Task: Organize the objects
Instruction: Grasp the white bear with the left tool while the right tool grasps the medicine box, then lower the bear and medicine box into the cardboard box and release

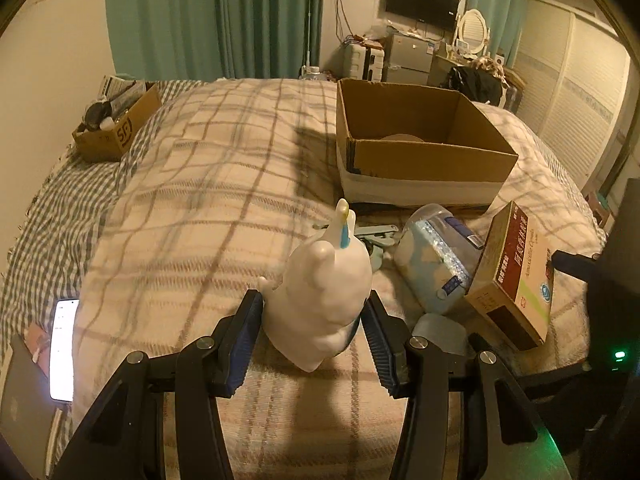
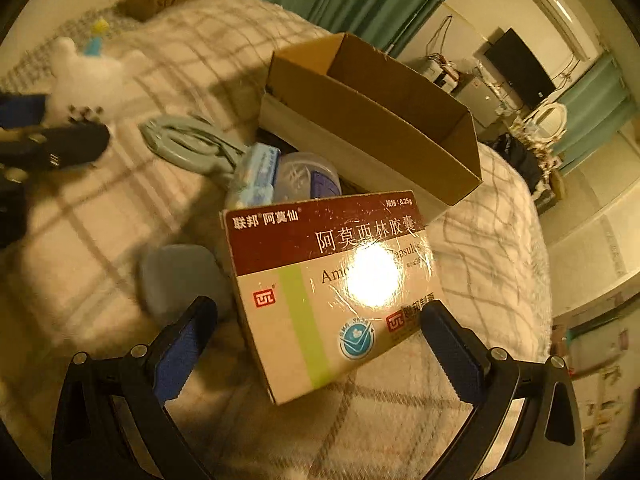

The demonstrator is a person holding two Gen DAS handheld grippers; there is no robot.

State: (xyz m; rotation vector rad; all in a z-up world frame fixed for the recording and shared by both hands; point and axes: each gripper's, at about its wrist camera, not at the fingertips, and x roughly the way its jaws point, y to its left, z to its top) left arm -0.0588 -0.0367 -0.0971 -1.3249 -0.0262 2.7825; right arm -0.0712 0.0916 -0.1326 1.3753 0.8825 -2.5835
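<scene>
Standing upright between the left gripper's [image 1: 313, 322] clenched jaws, white figurine [image 1: 322, 280], ears pointing away, right gripper [image 2: 316, 336] spread, jaws flanking the medicine box [image 2: 332, 288], long axis crosswise, untouched, cardboard box [image 1: 416, 160] beyond both.

Glare patch obscures print on medicine carton [image 2: 336, 280]. White figurine [image 2: 86, 76] blurred. Large cardboard box [image 1: 420, 140] interior mostly hidden by its near wall.

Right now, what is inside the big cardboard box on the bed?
In the big box, only a round tan disc shows on the floor, in the left wrist view. The near wall hides the rest of the floor. In the right wrist view the floor is hidden.
</scene>
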